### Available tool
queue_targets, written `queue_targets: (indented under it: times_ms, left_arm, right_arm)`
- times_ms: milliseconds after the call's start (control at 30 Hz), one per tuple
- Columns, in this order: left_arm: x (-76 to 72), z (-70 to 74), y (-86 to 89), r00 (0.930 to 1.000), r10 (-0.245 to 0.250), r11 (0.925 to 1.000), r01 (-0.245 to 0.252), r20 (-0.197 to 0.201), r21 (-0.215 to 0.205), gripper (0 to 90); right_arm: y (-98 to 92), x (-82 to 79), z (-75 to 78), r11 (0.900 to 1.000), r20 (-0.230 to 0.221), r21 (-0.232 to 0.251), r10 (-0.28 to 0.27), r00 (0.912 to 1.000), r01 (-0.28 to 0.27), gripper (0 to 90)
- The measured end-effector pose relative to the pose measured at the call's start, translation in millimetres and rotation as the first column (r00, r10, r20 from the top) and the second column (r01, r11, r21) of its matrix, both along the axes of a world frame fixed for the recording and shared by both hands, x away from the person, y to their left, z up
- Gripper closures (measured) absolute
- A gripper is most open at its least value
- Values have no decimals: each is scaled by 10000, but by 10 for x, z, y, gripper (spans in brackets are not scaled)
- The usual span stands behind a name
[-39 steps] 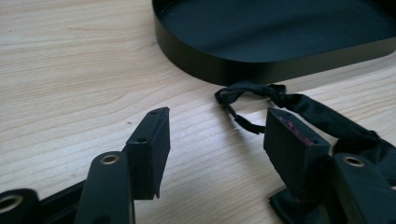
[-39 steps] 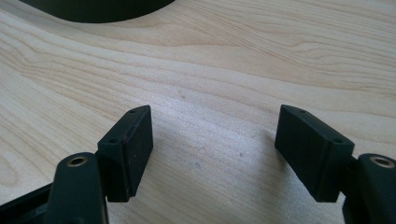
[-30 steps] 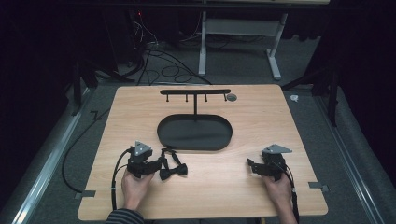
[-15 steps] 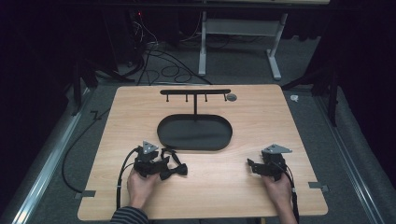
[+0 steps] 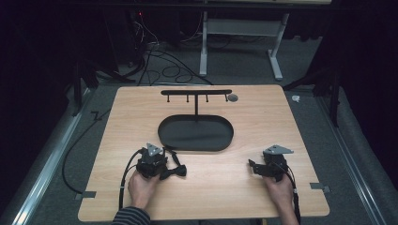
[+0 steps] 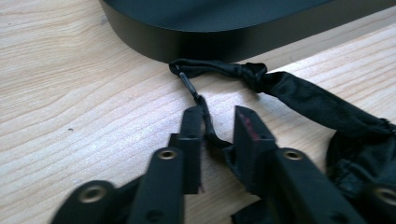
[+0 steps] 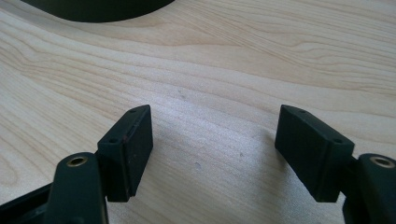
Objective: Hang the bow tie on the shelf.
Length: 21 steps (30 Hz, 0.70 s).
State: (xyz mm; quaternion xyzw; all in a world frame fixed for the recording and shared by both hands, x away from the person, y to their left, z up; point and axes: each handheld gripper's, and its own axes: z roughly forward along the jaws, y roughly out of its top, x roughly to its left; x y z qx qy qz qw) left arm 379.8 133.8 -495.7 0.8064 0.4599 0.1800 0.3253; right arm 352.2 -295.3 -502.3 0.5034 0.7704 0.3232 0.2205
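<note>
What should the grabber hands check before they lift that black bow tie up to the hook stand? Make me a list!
1. Strap between the left gripper jaws: ok. The bow tie strap runs through the gap, and the jaws have just been closing.
2. Pads pressing firmly on the strap: cannot tell; a gap shows beside it.
3. Strap clear of the black tray: not ok; its loop end lies against the tray wall.
4. Right gripper free to help: ok; open, nothing between its jaws.
5. Hook stand upright with bare hooks: ok.
</note>
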Motion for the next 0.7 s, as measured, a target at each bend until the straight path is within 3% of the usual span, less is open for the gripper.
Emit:
queue_targets:
  times_ms: [267, 500, 700]
  left_arm:
    - [0, 3, 15, 9996, -222, 9996, 219, -149, -186, 879]
    - [-35, 37, 10, 9987, -506, 9983, 502, -119, -305, 884]
    - [-103, 182, 12, 9965, -811, 9942, 822, 188, -699, 885]
  right_arm:
    - [-1, 0, 0, 10000, -1, 9, 6, 10000, -6, 289]
    - [4, -3, 0, 10000, -8, -10, -11, 10000, 11, 289]
    - [5, -4, 0, 10000, -14, -3, -20, 10000, 20, 289]
